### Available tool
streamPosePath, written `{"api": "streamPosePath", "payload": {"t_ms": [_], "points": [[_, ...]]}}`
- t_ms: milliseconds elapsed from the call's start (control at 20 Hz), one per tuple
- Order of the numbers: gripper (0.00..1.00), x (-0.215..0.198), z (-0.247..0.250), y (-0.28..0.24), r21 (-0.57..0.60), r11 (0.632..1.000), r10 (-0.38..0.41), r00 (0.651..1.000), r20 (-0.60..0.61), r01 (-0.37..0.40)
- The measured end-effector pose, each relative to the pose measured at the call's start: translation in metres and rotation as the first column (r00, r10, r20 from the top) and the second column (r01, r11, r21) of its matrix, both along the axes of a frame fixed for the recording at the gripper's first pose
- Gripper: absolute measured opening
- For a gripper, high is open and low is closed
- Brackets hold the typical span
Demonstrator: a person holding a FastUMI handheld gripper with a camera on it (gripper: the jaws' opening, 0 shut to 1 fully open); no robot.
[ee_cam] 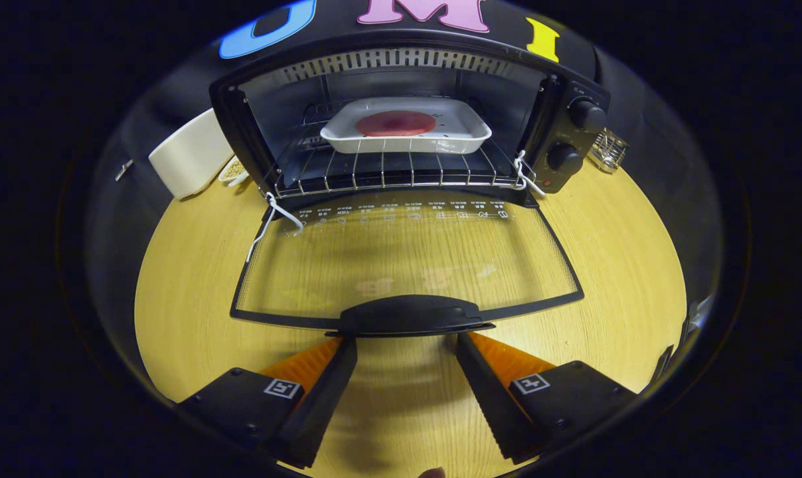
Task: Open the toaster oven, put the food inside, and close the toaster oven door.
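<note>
The black toaster oven (573, 133) stands at the back of the wooden table with its glass door (407, 259) folded down flat toward me. On the wire rack (388, 174) inside sits a white tray (467, 136) holding a round reddish patty (396, 123). My gripper (406, 345) is open, with nothing between its fingers. The fingertips (344, 352) sit just under the front edge of the door's black handle (411, 315), one on each side of its middle.
A cream-coloured box (188, 156) leans left of the oven, with a small dish (232, 171) beside it. A small wire holder (607, 151) stands right of the oven. White strings (271, 216) hang from the door hinges. Bare tabletop (627, 265) lies on both sides of the door.
</note>
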State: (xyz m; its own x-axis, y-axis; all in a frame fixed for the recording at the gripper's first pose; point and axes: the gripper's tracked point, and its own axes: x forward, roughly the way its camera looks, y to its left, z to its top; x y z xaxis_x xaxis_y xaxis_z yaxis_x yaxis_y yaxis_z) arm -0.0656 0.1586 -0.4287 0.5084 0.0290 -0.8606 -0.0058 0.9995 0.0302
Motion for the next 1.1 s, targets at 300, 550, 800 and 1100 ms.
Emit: {"api": "streamPosePath", "payload": {"t_ms": [300, 550, 800, 1100], "points": [[0.99, -0.004, 0.022, -0.001, 0.017, 1.000, 0.002, 0.997, 0.072, -0.003], [0.99, -0.004, 0.048, -0.002, 0.053, 0.999, -0.002, 0.988, 0.154, -0.007], [0.99, 0.003, 0.075, -0.001, 0.079, 0.997, -0.011, 0.972, 0.237, -0.008], [1.00, 0.028, 0.115, 0.000, 0.075, 0.997, 0.001, 0.941, 0.337, -0.028]]}}
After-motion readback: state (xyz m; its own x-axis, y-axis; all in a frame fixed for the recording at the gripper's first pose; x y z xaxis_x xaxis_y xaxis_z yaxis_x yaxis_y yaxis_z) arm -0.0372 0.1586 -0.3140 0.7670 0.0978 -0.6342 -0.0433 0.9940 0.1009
